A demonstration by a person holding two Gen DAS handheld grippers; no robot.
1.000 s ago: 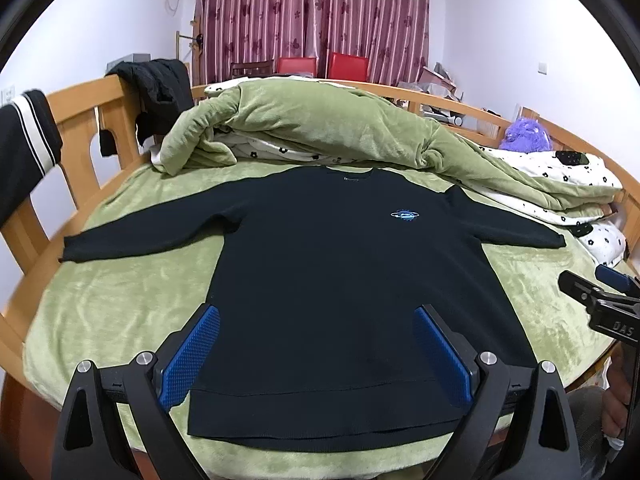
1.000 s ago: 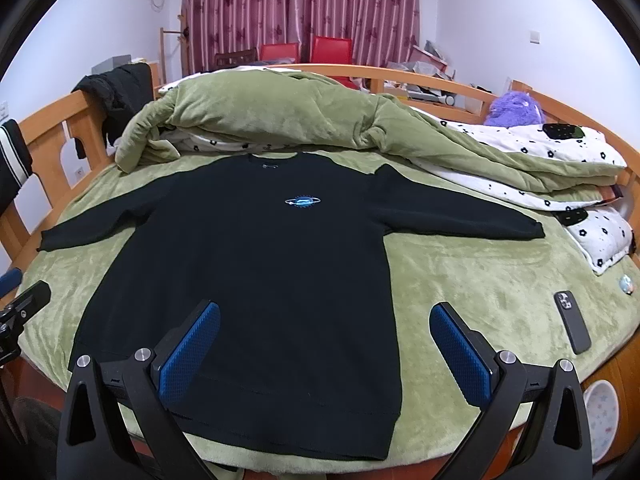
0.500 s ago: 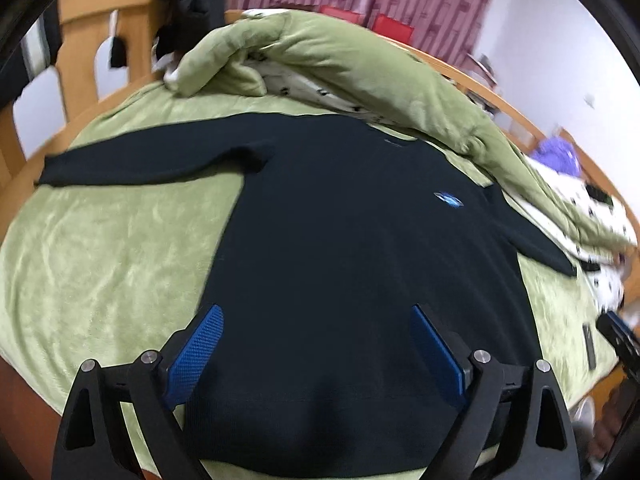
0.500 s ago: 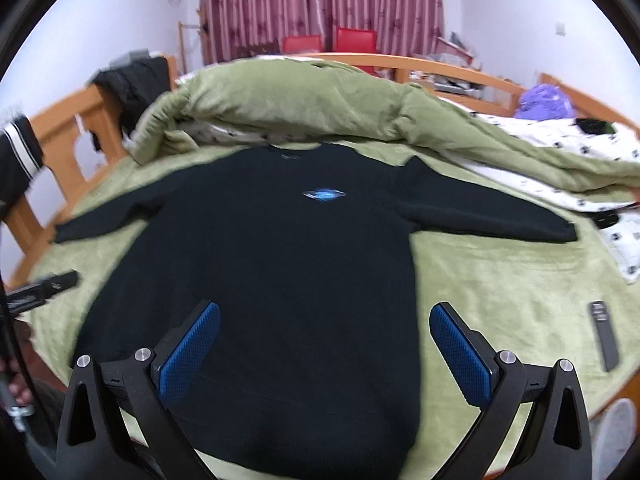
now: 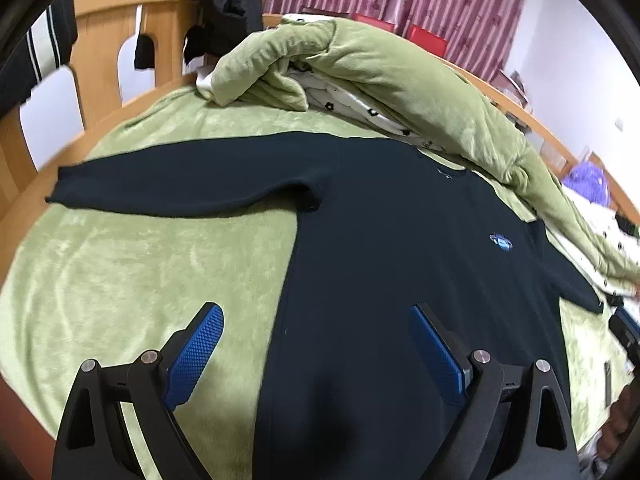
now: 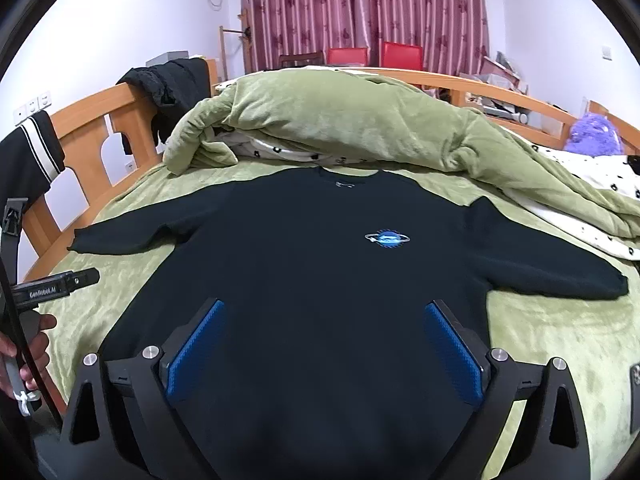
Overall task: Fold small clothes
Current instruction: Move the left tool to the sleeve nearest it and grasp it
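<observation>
Black knit, a long-sleeved sweater [image 6: 320, 280], lies flat and face up on the green plush bedspread [image 5: 140, 272] with both sleeves stretched out to the sides and its neck toward the heaped green quilt [image 6: 340, 120]. A small blue planet emblem [image 6: 387, 238] sits on its chest. My left gripper [image 5: 316, 352] hangs over the sweater's side edge: one blue pad is above bare bedspread, the other above the dark cloth, the jaws spread wide with nothing pinched. My right gripper [image 6: 324, 344] hovers over the lower body of the sweater, its jaws wide but starting to close, only the flat cloth lying under them and no fold caught. From the right wrist view my left hand [image 6: 28, 344] shows at the frame's edge on its gripper's handle. A dark phone [image 6: 634, 396] lies on the bedspread by the bed's edge. A wooden bed rail [image 6: 100, 120] carries a black garment [image 6: 172, 80].
</observation>
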